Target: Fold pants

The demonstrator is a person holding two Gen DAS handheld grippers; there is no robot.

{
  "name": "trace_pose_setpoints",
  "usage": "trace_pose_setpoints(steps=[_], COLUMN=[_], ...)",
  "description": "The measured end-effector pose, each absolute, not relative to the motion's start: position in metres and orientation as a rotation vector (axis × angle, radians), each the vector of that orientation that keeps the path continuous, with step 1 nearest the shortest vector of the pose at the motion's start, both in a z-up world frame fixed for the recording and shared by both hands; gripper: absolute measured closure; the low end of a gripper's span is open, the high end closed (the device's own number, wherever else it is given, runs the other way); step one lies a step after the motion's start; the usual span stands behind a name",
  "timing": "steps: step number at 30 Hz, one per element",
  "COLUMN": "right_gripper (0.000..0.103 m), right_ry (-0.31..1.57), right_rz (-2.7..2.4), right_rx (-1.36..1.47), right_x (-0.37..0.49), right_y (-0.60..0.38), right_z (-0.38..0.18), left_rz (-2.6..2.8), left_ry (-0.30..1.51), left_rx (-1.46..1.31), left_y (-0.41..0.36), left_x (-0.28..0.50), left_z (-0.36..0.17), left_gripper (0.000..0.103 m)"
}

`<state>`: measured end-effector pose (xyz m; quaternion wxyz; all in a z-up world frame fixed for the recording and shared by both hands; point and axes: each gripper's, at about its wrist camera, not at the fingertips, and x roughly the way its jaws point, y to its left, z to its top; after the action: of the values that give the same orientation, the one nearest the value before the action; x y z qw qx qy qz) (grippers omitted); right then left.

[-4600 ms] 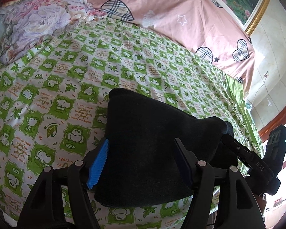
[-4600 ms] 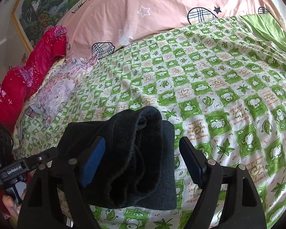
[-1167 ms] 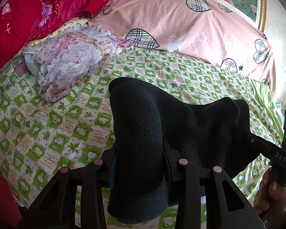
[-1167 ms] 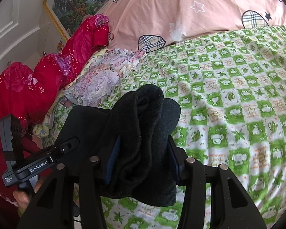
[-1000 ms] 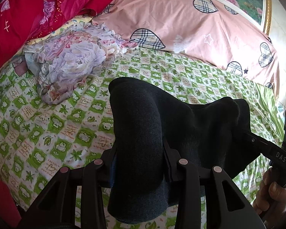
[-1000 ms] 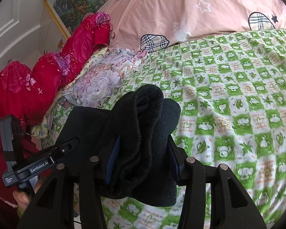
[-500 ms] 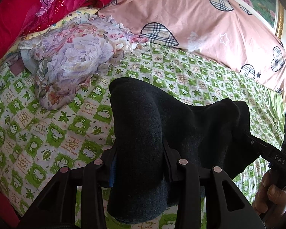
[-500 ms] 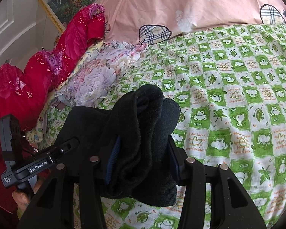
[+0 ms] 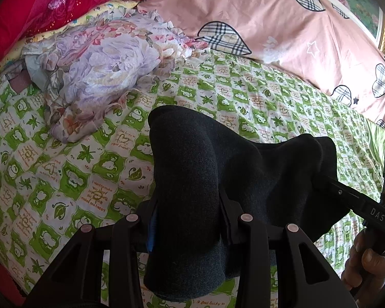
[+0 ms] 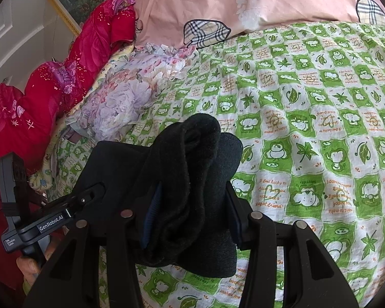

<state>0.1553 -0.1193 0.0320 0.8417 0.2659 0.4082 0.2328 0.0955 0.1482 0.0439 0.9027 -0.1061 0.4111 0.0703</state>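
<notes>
While held aloft: folded black pants [image 9: 192, 179] span 2 grippers.
Left gripper [image 9: 187, 220]: clamped on 1 end.
Right gripper [image 10: 192, 213]: clamped (thicker end).
Open room: green checked bedsheet [image 10: 308, 128], bare ahead.

Floral cloth [image 9: 97, 77] on green checked sheet [image 9: 269, 102], beside pink heart-print pillow [image 9: 256, 18]

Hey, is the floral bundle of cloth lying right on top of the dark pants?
No, the floral bundle lies apart on the green checked sheet, beyond the dark pants clamped in the left gripper.

Bedroom: a made bed [image 9: 64, 179] with pillow [image 9: 282, 25].
</notes>
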Motion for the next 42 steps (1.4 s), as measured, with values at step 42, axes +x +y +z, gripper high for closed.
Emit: trace_pose_setpoints(steps=[42], right_gripper=[0.023], right_ry=[0.849], right_rz=[0.431], right_rx=[0.561], right_x=[0.134], right_y=[-0.124], right_z=[0.021], left_rz=[0.142], left_ry=[0.843], left_rx=[-0.314], left_y=[0.168], left_x=[0.075], left_z=[0.028], left_gripper=[0.029])
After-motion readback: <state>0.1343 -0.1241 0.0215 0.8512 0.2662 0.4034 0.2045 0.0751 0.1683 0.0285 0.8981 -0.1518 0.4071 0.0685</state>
